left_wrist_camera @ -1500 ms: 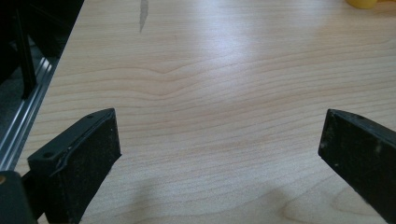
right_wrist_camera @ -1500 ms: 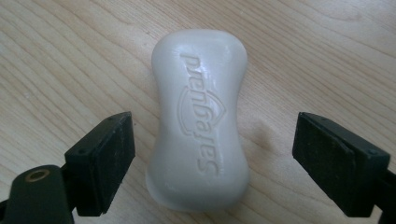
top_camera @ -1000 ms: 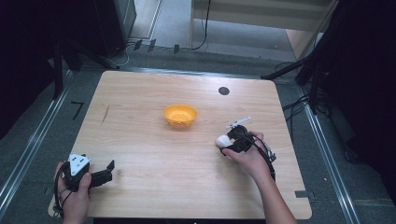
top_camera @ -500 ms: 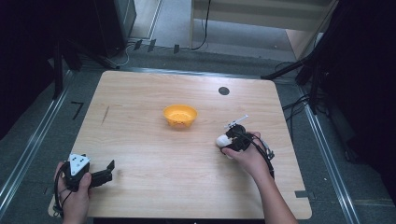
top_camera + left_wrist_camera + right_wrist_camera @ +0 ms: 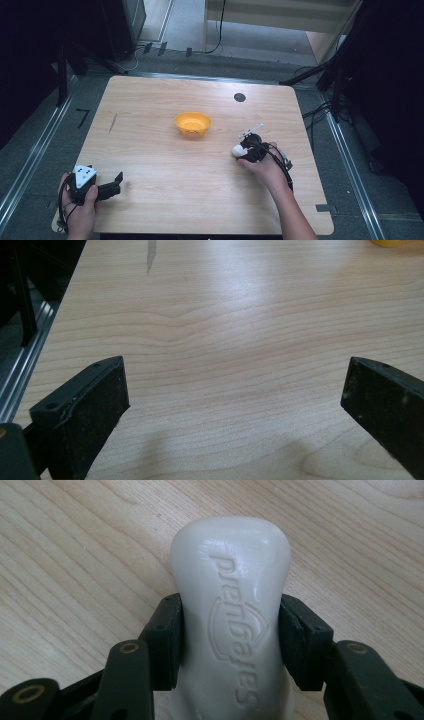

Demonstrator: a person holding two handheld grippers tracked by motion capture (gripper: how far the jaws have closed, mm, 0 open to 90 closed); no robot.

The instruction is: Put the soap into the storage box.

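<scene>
A white bar of soap (image 5: 227, 565) with raised lettering lies on the wooden table (image 5: 150, 100), right of the middle. My right gripper (image 5: 230, 630) has just been closing and is now shut on it, both pads pressed against its sides. From the high view, the same soap (image 5: 237, 149) pokes out to the left of the right gripper (image 5: 245, 150) and the hand holding it. An orange bowl (image 5: 192, 124) sits empty at the table's centre. My left gripper (image 5: 116, 182) rests near the front left corner, its jaws spread wide over bare wood (image 5: 235, 400).
A small black disc (image 5: 239, 97) is set into the tabletop behind the right hand. The bowl's rim (image 5: 385, 242) peeks in at the top of the left gripper view. Metal rails (image 5: 30, 160) and dark floor border the table; cables trail off at the right.
The right gripper's jaws have closed onto the white soap. Both hands have stayed where they were, and the bowl has not moved.
</scene>
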